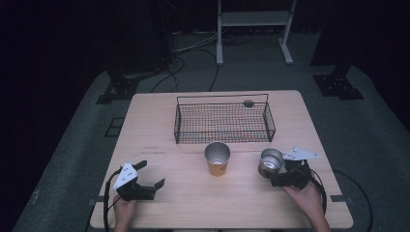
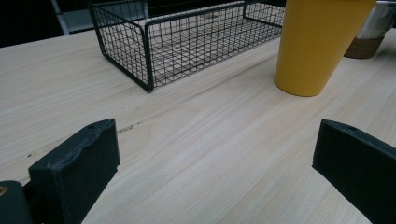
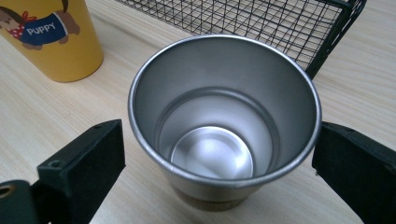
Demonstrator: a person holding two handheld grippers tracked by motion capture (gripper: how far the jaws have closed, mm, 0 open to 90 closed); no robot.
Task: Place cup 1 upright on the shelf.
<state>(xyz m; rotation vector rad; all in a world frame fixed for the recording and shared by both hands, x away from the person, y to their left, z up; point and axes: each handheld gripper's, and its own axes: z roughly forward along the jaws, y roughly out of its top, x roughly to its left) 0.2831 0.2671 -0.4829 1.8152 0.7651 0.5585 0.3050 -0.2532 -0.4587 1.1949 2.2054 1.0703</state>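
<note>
While left tongs (image 1: pixel 153 175) idle, right tongs (image 3: pixel 219 154) straddle steel cup (image 3: pixel 224 121) (jaws apart).

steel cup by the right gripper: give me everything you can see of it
The steel cup is a tapered tumbler, wider at its rolled rim, with a brushed metal inside and a stepped wall down to a shiny flat bottom. It is empty. A brown, cork-like band wraps its foot. It stands upright on the wooden table, right of the yellow cup and in front of the wire basket. The right gripper straddles it, jaws open either side; contact with the right jaw cannot be told.
</note>
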